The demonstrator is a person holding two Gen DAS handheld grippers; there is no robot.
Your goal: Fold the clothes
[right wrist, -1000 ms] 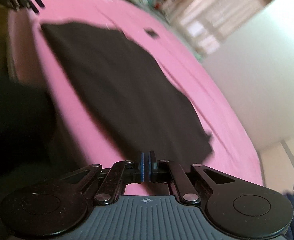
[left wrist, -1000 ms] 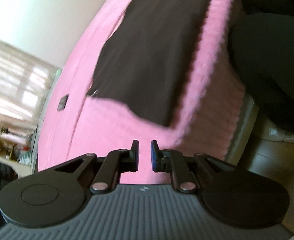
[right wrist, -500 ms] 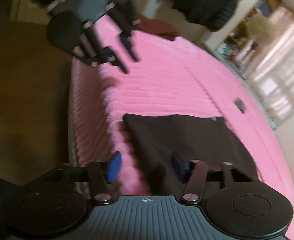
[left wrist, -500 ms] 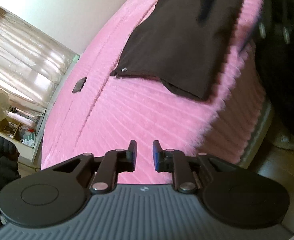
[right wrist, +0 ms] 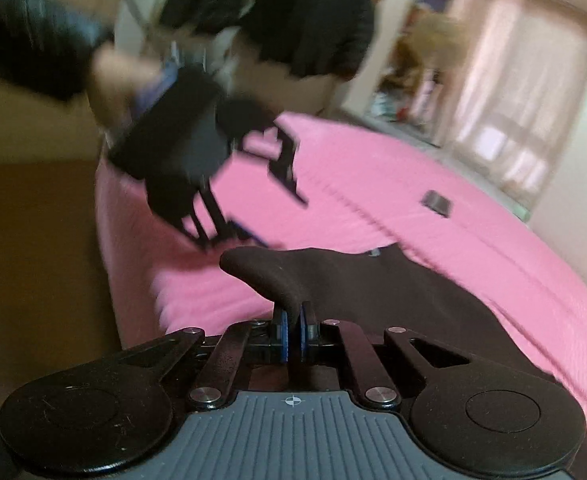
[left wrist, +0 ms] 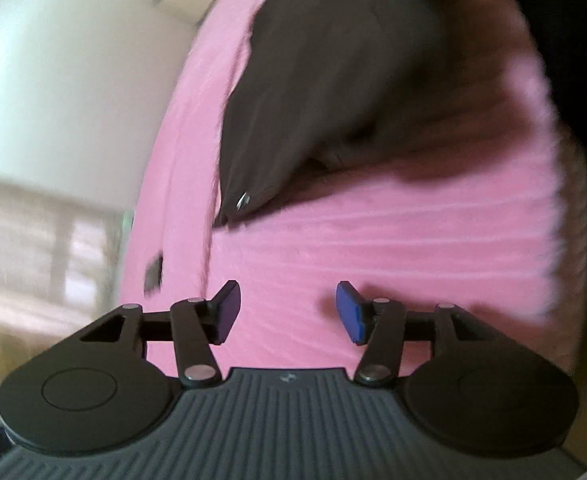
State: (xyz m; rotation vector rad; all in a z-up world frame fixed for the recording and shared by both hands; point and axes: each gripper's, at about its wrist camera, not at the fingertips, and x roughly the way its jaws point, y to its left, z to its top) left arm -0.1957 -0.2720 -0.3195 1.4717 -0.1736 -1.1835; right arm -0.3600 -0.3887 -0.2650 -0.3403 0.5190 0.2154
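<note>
A dark brown garment (left wrist: 325, 80) lies flat on a pink ribbed bedspread (left wrist: 373, 248). In the right wrist view my right gripper (right wrist: 292, 334) is shut on the near corner of the dark brown garment (right wrist: 373, 280), and the cloth bulges up over its pads. My left gripper (left wrist: 287, 312) hovers over bare bedspread short of the garment's edge; its jaws are opening, with nothing between them. The right wrist view shows the left gripper (right wrist: 237, 236), blurred, just beyond the garment's lifted corner.
A small dark flat object (right wrist: 436, 202) lies on the bedspread farther in. Black jackets (right wrist: 309, 20) hang behind the bed. The bed's edge and a brown floor (right wrist: 33, 260) are at the left. A curtained window (right wrist: 525, 92) stands beyond the bed.
My right gripper has closed on the garment's near corner and raised it. My left gripper has opened wide and come closer to the garment.
</note>
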